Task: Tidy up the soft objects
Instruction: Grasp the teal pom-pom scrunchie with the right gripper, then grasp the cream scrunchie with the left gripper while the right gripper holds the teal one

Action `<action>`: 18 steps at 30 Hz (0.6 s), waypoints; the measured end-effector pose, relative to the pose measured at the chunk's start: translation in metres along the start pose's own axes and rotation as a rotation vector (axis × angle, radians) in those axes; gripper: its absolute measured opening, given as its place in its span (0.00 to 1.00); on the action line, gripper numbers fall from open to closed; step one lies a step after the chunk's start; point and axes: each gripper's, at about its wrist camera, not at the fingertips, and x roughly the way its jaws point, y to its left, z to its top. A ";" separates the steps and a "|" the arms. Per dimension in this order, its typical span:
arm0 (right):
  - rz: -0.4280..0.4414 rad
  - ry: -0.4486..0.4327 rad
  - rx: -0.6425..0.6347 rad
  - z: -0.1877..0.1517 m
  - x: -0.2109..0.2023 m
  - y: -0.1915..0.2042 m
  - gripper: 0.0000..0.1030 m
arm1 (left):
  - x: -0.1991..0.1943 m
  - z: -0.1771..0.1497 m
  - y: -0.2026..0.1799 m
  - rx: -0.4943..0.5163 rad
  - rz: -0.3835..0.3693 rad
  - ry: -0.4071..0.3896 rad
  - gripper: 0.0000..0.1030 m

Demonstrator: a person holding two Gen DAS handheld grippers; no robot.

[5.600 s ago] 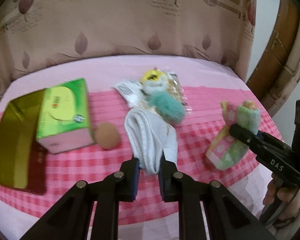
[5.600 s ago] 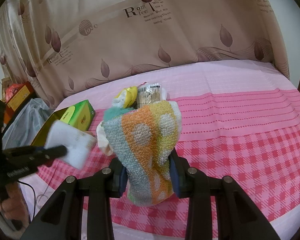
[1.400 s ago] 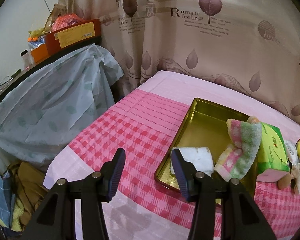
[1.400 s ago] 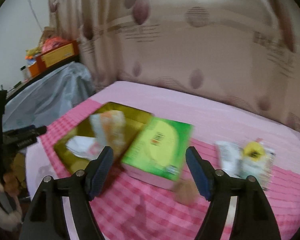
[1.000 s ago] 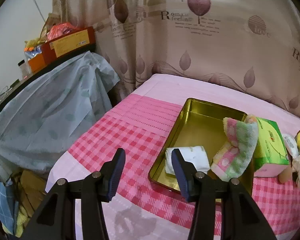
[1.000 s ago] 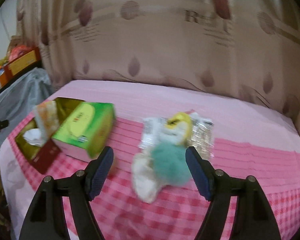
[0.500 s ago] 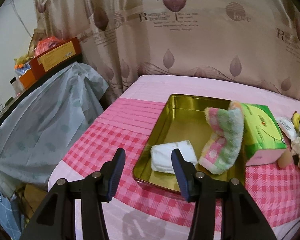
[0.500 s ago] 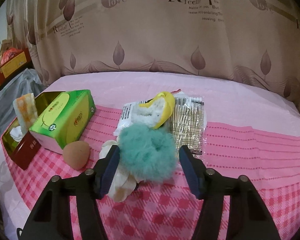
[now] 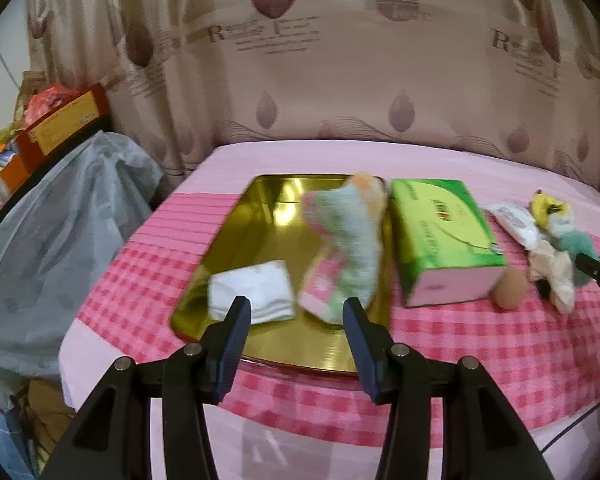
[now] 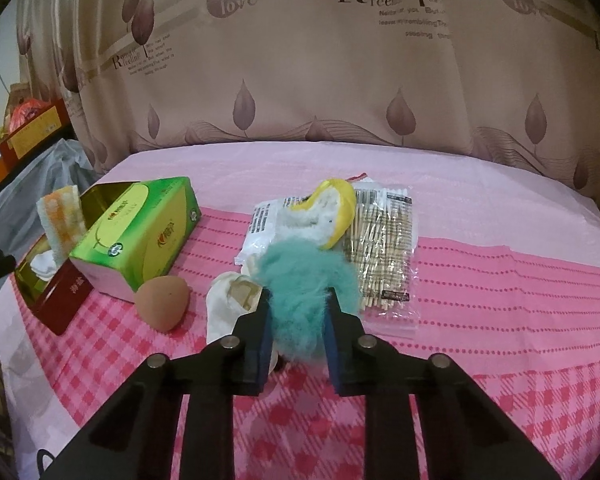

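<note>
Now, left gripper: spread wide, empty, hovering at the near edge of the tray.
Gold metal tray: holds a folded white cloth beside a pastel checked towel, which seems propped against the green tissue box; blur hides the contact.
Tan egg-shaped sponge: on the pink checked cloth, just beside the box.
Right gripper: jaws just closed, pinching the teal fluffy puff.
Clear packet of wooden sticks: lies right of the puff.

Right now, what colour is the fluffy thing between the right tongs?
Teal green: the fluffy ball shows best in the right wrist view.
</note>
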 end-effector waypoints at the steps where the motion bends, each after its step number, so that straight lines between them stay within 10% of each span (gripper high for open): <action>1: 0.001 -0.001 0.001 -0.001 -0.003 0.000 0.19 | -0.001 0.000 -0.005 0.005 -0.009 0.000 0.48; 18: 0.021 -0.036 0.140 -0.024 -0.074 -0.026 0.18 | -0.020 0.006 -0.106 0.133 -0.229 0.011 0.48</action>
